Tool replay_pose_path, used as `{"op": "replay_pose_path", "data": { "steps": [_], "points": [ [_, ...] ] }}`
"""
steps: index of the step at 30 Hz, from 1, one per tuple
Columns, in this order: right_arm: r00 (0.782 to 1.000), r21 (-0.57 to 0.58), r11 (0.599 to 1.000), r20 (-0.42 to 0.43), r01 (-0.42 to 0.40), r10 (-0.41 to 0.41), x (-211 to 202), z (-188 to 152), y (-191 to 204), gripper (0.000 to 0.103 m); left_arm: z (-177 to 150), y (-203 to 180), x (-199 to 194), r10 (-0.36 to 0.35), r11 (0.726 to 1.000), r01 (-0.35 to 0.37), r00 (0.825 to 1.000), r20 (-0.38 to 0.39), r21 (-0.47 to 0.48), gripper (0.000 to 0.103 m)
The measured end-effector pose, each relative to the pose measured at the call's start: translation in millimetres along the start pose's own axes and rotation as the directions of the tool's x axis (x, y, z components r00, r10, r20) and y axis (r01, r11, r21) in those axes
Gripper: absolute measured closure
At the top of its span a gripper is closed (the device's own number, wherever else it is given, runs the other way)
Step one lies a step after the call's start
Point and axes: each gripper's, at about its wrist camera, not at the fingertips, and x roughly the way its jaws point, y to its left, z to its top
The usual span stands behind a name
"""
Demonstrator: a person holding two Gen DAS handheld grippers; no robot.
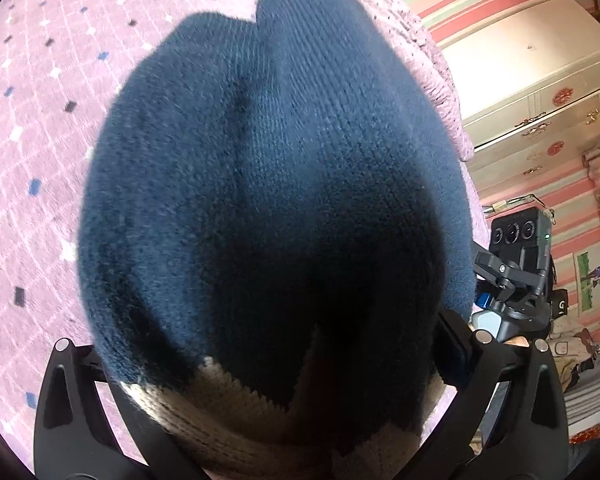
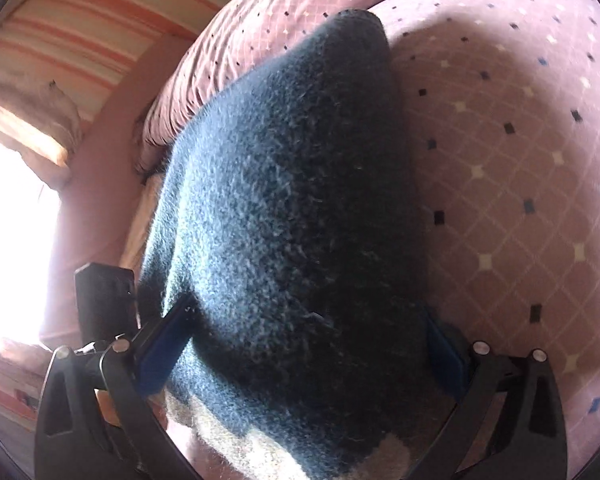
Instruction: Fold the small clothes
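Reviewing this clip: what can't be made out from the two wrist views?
- Left wrist view: the navy knit garment fills the frame, hiding the left gripper's jaws; grip unclear.
- Right wrist view: same garment covers the right gripper's jaw gap; grip unclear.
- Both views: garment type and fold stage unreadable; its cream part is cut off by the bottom edge.

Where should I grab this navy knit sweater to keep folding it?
Probably along the cream-trimmed edge nearest the grippers, from opposite sides. The navy sweater bunches thickly between both grippers' fingers, and the cream band is a flatter, firmer hem than the bulging middle over the pink bedspread.
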Motion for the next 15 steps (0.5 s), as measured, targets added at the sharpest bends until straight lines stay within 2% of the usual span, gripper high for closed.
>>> {"op": "replay_pose_path", "data": {
  "steps": [5, 9, 15],
  "points": [
    [0.998, -0.012, 0.998, 0.004, 0.066, -0.066, 8.7, 2.1, 12.6, 0.001, 7.0, -2.4, 12.3, -0.012, 0.999, 0.01, 0.999, -0.041, -0.053, 0.003],
    [0.998, -0.011, 0.998, 0.005, 0.056, -0.056, 10.1, 1.2, 12.8, 0.001, 8.3, 2.8, 14.8, -0.063, 0.996, 0.06, 0.997, -0.04, -0.072, 0.003],
    [0.997, -0.016, 0.998, 0.025, 0.068, -0.068, 6.8, -4.4, 9.9, 0.003, 5.7, -8.1, 12.7, -0.002, 1.0, 0.002, 1.0, -0.014, -0.022, 0.009]
  ]
}}
